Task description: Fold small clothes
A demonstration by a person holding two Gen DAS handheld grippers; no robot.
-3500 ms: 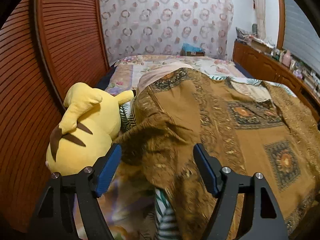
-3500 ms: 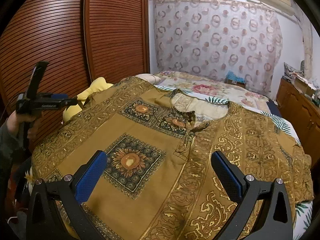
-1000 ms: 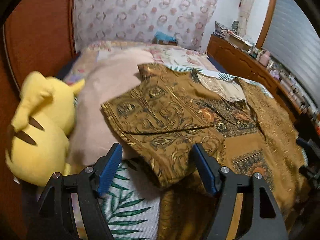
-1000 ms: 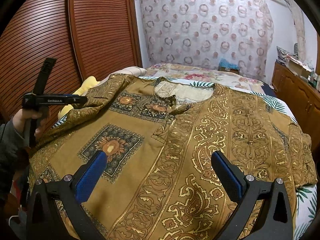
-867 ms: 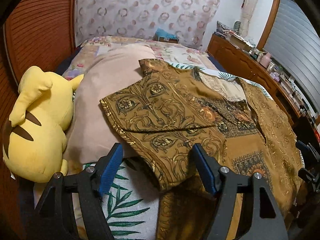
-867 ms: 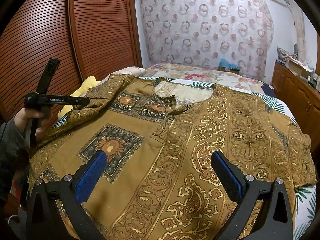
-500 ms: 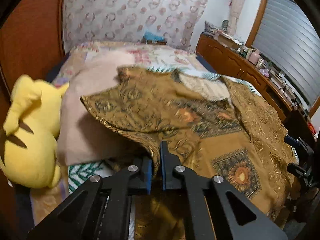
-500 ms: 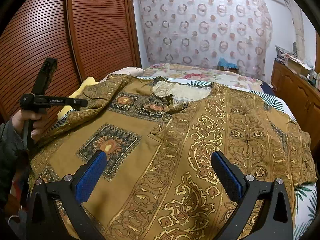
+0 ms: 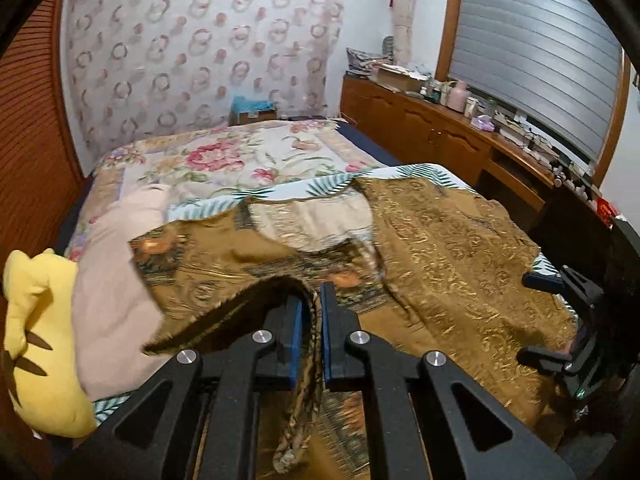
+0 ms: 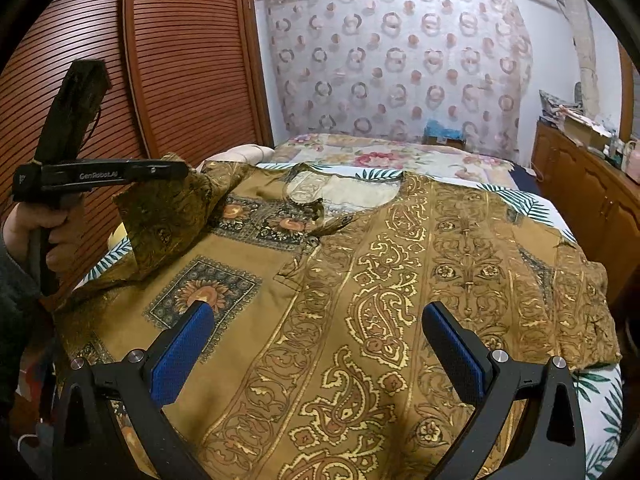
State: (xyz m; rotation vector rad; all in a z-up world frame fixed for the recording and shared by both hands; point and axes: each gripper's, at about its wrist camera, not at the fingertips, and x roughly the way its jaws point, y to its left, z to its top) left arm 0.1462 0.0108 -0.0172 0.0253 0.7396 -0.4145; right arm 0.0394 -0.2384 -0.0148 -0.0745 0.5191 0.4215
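A brown and gold patterned shirt lies spread face up on the bed, collar toward the far end. My left gripper is shut on the edge of the shirt's sleeve and holds it lifted above the bed. In the right wrist view the left gripper shows at the left in a person's hand, the sleeve hanging from it. My right gripper stands open over the shirt's lower part, with nothing between its blue pads. It also shows at the right edge of the left wrist view, right gripper.
A yellow plush toy and a pink pillow lie at the bed's left side. A slatted wooden wardrobe stands close on the left. A wooden sideboard with clutter runs along the right. A floral bedspread covers the far end.
My left gripper has shut on the sleeve's edge and risen, carrying the sleeve up and toward the shirt's middle. The right gripper has stayed in place, open.
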